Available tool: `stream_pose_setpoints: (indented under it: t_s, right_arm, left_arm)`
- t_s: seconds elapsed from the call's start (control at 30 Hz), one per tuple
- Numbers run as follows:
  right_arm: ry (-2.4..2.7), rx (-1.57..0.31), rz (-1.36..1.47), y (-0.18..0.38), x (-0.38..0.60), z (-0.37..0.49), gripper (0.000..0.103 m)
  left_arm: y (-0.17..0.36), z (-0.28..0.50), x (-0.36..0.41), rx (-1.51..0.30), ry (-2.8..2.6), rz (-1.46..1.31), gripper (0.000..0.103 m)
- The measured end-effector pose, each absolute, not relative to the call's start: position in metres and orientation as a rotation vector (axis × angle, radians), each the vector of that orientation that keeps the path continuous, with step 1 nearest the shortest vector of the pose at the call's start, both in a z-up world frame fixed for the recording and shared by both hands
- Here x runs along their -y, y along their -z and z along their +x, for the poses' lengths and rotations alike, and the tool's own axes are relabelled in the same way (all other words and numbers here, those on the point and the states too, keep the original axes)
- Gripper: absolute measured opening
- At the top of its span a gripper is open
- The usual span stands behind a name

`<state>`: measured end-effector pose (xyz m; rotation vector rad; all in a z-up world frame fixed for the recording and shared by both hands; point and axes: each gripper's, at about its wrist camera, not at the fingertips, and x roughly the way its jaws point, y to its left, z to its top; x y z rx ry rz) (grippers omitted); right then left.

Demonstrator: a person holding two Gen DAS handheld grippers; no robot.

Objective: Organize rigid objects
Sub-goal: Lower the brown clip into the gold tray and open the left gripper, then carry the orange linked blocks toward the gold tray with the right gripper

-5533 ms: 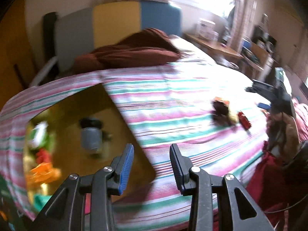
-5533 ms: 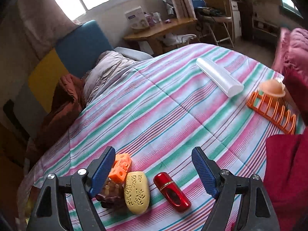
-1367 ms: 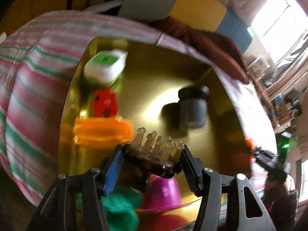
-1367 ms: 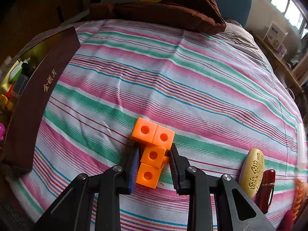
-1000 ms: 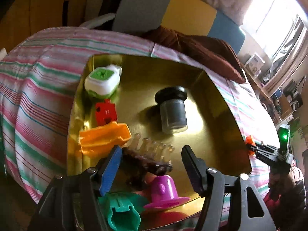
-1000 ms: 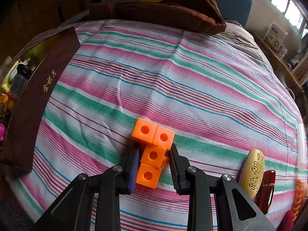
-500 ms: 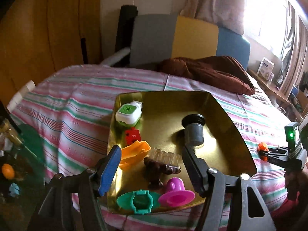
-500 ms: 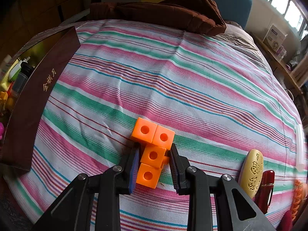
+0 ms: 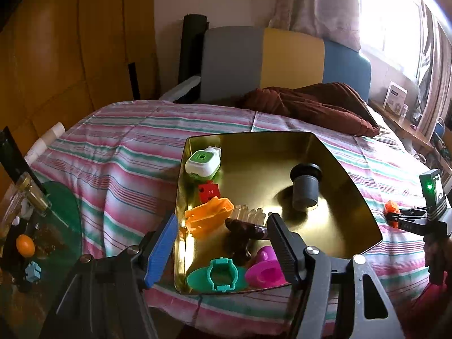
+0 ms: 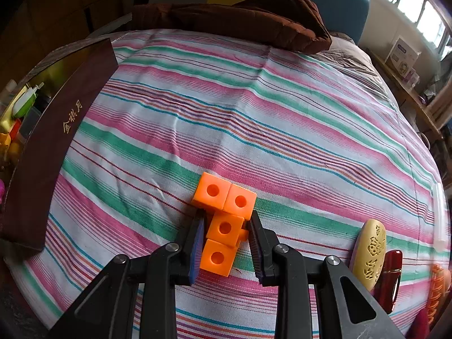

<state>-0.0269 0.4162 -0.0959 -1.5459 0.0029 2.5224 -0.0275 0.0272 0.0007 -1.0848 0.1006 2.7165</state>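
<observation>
Right gripper [image 10: 226, 243] clamped on orange linked cubes [image 10: 224, 220], resting on striped bedspread [image 10: 282, 118] beside maroon-walled box [image 10: 56, 130]. Left gripper [image 9: 221, 250] released, empty, above gold tray [image 9: 333, 226] holding brown comb [image 9: 245, 228], grey jar [image 9: 305, 195], orange holder [image 9: 209, 217].

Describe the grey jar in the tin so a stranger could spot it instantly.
Find the gold tin on the striped bedspread. The grey jar lies on its side alone in the tin's right half. It is the only dull grey, black-capped cylinder; the others are bright plastic pieces crowded along the left and near edges.
</observation>
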Motion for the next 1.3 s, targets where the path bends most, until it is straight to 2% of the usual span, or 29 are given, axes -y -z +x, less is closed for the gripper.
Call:
stream_pose_setpoints:
  t_s: [0.97,1.3]
  right_arm:
    - [-2.503,0.04,-1.536,0.095,-0.411,-0.026,0.029]
    - [-2.494,-0.093,-1.466,0.072,-0.412,-0.029,0.026]
  left_arm:
    - [0.004,-0.024,-0.013,-0.083,-2.722,-1.111,0.066]
    - [0.004,-0.022,-0.014,-0.084,-2.716,-1.094,0.066]
